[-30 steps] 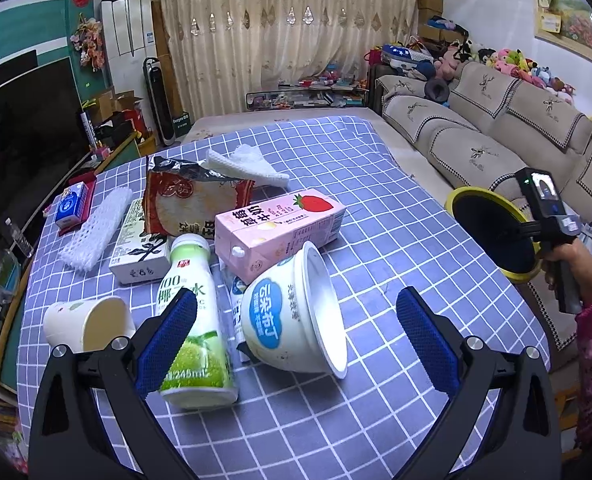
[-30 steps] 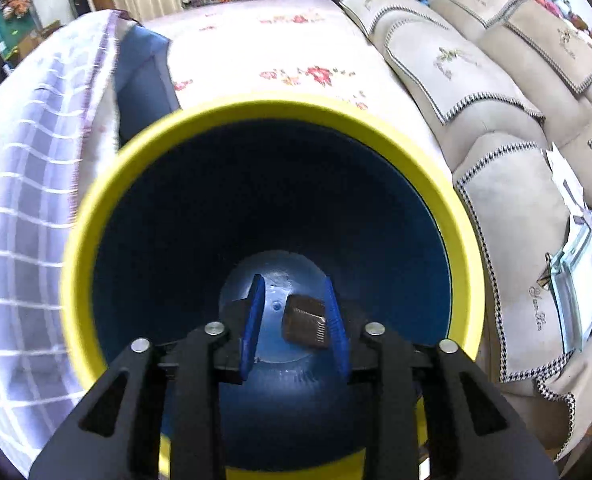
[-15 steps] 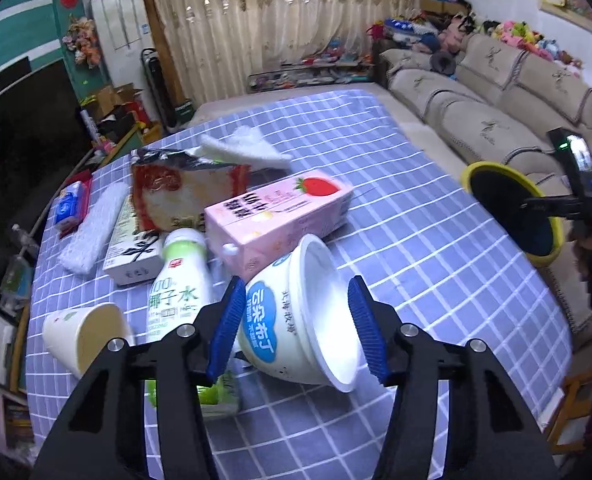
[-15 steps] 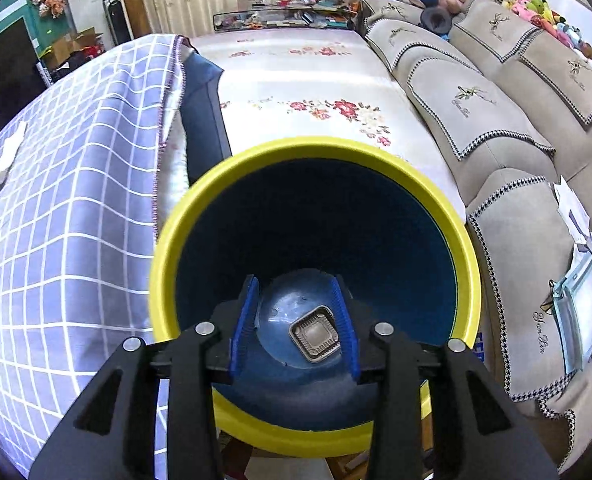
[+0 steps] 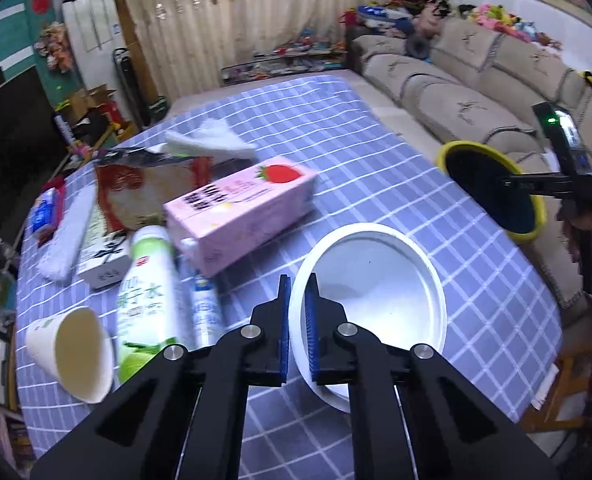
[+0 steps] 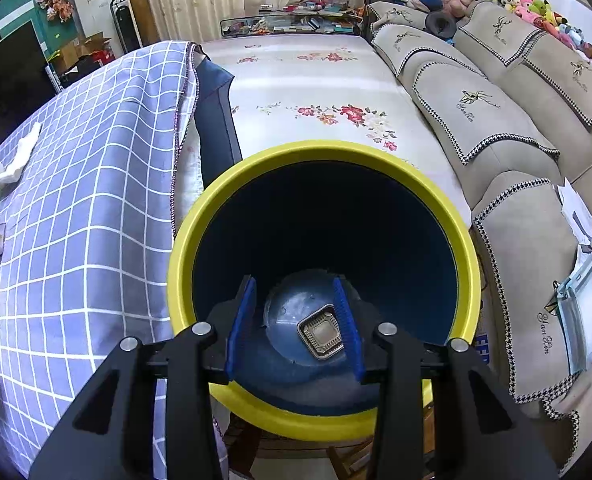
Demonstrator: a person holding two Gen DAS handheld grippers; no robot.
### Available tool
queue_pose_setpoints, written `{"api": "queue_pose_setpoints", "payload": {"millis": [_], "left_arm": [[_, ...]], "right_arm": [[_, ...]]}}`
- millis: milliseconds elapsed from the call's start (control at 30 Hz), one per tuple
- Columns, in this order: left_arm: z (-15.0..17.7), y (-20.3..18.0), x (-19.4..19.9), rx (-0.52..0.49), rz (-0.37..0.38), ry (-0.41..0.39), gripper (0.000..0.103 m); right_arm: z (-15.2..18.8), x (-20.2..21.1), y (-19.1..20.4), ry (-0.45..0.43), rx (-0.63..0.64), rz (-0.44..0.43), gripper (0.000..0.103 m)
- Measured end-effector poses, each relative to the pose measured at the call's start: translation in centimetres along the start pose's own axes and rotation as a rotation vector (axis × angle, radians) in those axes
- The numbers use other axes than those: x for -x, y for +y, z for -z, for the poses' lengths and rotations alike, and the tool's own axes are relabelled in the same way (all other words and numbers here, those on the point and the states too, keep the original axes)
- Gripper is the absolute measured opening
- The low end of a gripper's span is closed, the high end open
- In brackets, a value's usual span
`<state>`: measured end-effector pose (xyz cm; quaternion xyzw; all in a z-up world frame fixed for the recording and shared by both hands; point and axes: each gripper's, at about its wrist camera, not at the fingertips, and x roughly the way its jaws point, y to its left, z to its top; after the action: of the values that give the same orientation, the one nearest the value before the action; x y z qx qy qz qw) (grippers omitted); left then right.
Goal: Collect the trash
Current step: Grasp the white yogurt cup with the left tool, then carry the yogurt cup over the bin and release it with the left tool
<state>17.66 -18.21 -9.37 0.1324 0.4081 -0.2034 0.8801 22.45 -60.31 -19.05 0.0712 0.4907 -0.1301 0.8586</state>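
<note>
Left tongs: your left gripper point(image 5: 297, 316) has just closed and is clamped on the near wall of the white cup point(image 5: 369, 300), one pad outside, one inside.
White cup: it lies tipped over the table point(image 5: 395, 176), mouth facing you, toward the near right corner.
Right tongs: your right gripper point(image 6: 294, 326) has its jaws apart, just opened a little wider, with nothing pressed between the pads; it hangs over the bin point(image 6: 319, 288).
Bin: yellow rim, dark blue inside, just off the table's right edge; a small square wrapper point(image 6: 320, 336) lies on its bottom.
Other trash: pink carton point(image 5: 240, 212) mid-table, green bottle point(image 5: 148, 304) beside it, paper cup point(image 5: 72, 354) near the left near corner, snack bag point(image 5: 136, 188) and tissue point(image 5: 212, 142) toward the far edge.
</note>
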Motion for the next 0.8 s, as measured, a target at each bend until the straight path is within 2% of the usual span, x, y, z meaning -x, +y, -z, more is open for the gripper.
{"api": "queue_pose_setpoints", "payload": {"millis": [133, 333, 467, 633, 800], "left_arm": [[-1.2, -1.3, 0.4, -0.028, 0.053, -0.02, 0.008], [-5.7, -6.0, -1.5, -0.117, 0.155, -0.053, 0.008], [-9.4, -10.9, -4.7, -0.184, 0.242, -0.043, 0.008], [-12.8, -17.3, -9.8, -0.253, 0.286, -0.003, 0.008], [-14.3, -22.0, -14.1, -0.298, 0.286, 0.051, 0.008]], "right_arm": [[0.3, 1.4, -0.8, -0.031, -0.016, -0.011, 0.038], [1.2, 4.7, -3.8, -0.097, -0.077, -0.004, 0.038], [2.1, 6.4, -6.0, -0.12, -0.11, 0.009, 0.039], [3.0, 7.1, -8.0, -0.123, -0.147, 0.012, 0.039], [3.5, 6.9, -9.4, -0.118, -0.175, 0.001, 0.039]]}}
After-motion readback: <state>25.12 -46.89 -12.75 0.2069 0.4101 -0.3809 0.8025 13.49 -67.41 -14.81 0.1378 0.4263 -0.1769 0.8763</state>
